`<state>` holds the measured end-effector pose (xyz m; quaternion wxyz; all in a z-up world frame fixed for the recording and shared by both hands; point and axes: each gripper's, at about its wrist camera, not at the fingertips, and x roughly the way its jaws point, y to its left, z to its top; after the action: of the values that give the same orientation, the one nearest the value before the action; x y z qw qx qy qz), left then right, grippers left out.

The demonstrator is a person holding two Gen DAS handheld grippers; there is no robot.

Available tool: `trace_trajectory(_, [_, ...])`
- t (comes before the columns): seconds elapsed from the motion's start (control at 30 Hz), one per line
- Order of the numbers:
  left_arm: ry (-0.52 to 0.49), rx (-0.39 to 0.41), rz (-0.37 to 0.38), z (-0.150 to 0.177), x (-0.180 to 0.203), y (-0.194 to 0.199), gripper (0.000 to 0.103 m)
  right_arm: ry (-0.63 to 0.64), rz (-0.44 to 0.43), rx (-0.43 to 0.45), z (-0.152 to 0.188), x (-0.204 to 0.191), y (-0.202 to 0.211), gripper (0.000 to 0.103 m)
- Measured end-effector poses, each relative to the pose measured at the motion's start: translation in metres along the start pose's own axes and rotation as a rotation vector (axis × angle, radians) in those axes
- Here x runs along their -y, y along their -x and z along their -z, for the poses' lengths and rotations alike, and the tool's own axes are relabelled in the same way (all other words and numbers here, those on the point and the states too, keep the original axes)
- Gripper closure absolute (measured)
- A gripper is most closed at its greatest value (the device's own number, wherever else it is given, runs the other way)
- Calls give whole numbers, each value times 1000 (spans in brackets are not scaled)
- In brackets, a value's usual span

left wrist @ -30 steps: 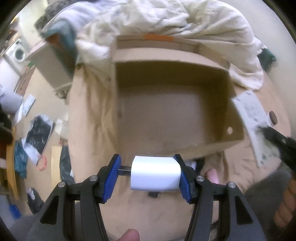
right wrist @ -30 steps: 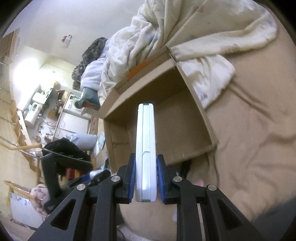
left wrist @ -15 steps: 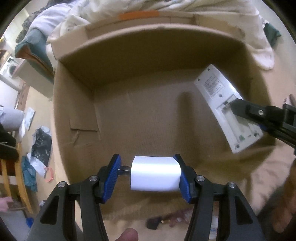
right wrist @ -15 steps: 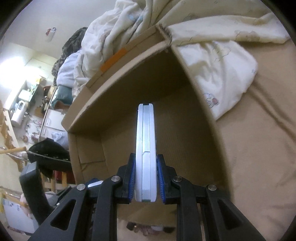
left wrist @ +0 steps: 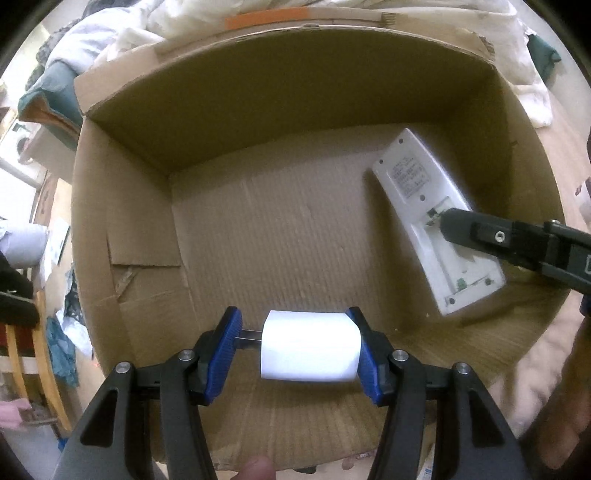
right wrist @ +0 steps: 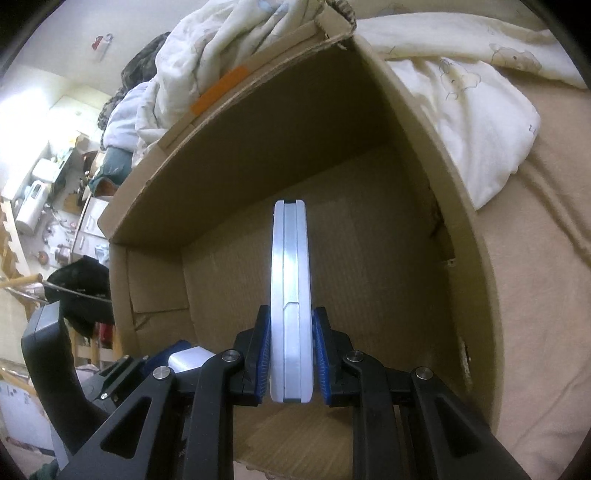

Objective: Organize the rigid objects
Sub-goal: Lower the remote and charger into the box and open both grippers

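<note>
An open cardboard box (left wrist: 122, 236) lies below both grippers, its floor bare. My left gripper (left wrist: 295, 347) is shut on a white plug adapter (left wrist: 310, 345), metal prongs pointing left, held just above the box's near floor. In the right wrist view my right gripper (right wrist: 290, 354) is shut on a white remote control (right wrist: 290, 295), clamped edge-on by its lower end. The left wrist view shows that remote control (left wrist: 424, 221) back side up, battery bay uncovered, tilted over the box's right side, with the right gripper's black finger (left wrist: 480, 232) on it. The box (right wrist: 472, 266) fills the right wrist view.
A rumpled cream duvet (right wrist: 461, 92) lies behind and right of the box on a tan sheet (right wrist: 546, 295). An orange tape strip (left wrist: 271, 16) marks the box's far flap. Left of the bed, cluttered floor and furniture (left wrist: 37, 240) show.
Both grippers have come down from above the bed's near edge into the box, which now fills both views. Their grips on the adapter and remote are unchanged.
</note>
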<state>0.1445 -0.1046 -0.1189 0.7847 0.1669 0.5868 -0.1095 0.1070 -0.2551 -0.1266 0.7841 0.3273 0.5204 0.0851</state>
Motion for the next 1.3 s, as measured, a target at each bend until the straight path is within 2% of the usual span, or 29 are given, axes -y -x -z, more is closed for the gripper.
trace_trajectory(0.43, [-19,15,-29,6,1,-6,49,50,68,-14,0,-6,-3,80])
trace_trajectory(0.67, [-20,5,-7,9,3,-10,49,86,99,-16,2,-11,-5,80])
trace_trajectory(0.87, [-17,12,3,5,4,-12,49,153,161,21,4,-20,-1,76])
trace_trajectory(0.9, [-12,17,7,5,2,-11,46,169,168,36,4,-23,2,75])
trace_trajectory(0.93, [-10,18,17,4,2,-11,44,180,177,51,4,-25,4,72])
trace_trajectory(1.0, [-15,20,35,4,4,-8,38,195,184,78,3,-29,10,53])
trace_trajectory(1.03, [-16,22,53,4,5,-5,34,199,161,81,3,-31,11,51])
trace_trajectory(1.1, [-20,48,89,3,10,7,0,207,143,93,2,-35,17,41])
trace_trajectory(1.23, [-5,88,77,2,11,14,0,206,109,144,2,-38,33,28])
trace_trajectory(1.3, [31,82,80,2,7,12,0,195,96,152,1,-37,37,15])
